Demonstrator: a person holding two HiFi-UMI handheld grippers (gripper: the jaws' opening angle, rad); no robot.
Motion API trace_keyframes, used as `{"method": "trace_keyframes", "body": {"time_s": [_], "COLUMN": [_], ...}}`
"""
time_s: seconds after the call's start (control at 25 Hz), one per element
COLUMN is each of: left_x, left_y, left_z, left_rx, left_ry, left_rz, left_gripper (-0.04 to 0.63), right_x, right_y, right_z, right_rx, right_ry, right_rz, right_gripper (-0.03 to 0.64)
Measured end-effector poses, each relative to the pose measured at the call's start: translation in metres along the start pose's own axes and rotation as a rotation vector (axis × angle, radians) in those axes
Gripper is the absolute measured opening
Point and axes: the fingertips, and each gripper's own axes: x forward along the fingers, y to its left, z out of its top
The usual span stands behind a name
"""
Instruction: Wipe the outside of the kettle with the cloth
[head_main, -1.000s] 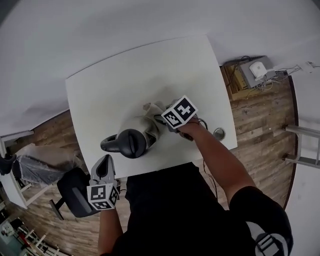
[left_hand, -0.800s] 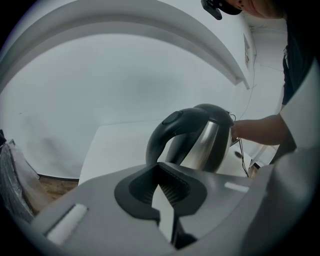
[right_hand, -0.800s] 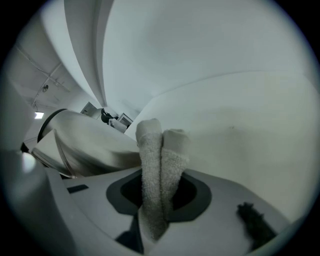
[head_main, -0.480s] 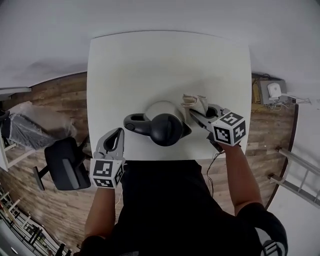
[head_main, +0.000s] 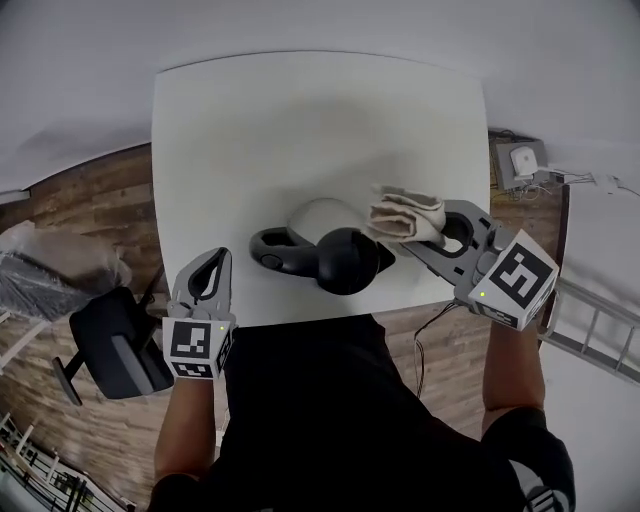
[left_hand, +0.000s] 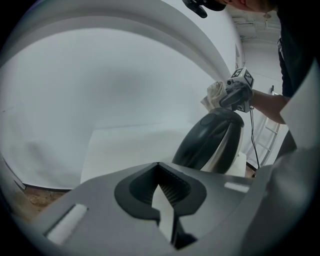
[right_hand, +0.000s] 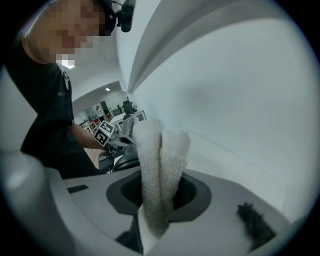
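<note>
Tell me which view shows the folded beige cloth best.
Right gripper view: the folded beige cloth fills its centre, pinched between the jaws. Head view shows it small, by the dark-lidded kettle; left gripper view, a distant scrap.

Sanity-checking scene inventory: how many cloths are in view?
1. The cloth is clamped in the right gripper, just right of the kettle on the table. No other shows; the kettle could hide one.

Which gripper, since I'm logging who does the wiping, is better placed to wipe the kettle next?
Right. The right gripper is shut on the cloth, beside the kettle. The left gripper is shut on nothing, off at the near edge of the table.
</note>
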Motion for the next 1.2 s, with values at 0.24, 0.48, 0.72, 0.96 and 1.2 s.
{"method": "trace_keyframes", "body": {"time_s": [0.24,0.48,0.72,0.96,1.2], "left_x": [0.0,0.002,0.005,0.004,0.003], "left_y": [0.006,-0.006,0.005,-0.005,-0.023], "left_z": [0.003,0.004,0.0,0.002,0.002], "left_rx": [0.02,0.014,-0.016,-0.005,-0.003], "left_ry": [-0.021,-0.041,-0.056,-0.055,-0.046], "left_rz": [-0.014,-0.036,-0.023,-0.025,-0.029], "left_gripper": [0.008,0.008,0.008,0.008,0.008], "right_x": [0.021,0.047,0.088,0.106,0.129], "right_y": [0.001,-0.017,-0.038,-0.054,-0.066], "right_z": [0.003,-0.011,-0.032,-0.06,-0.089], "right_rx": [-0.074,-0.031,0.033,0.034,0.073], "right_ry": [0.115,0.203,0.29,0.376,0.43], "right_rz": [0.015,0.045,0.143,0.178,0.256], "right_gripper": [0.098,0.098,0.098,0.098,0.098]}}
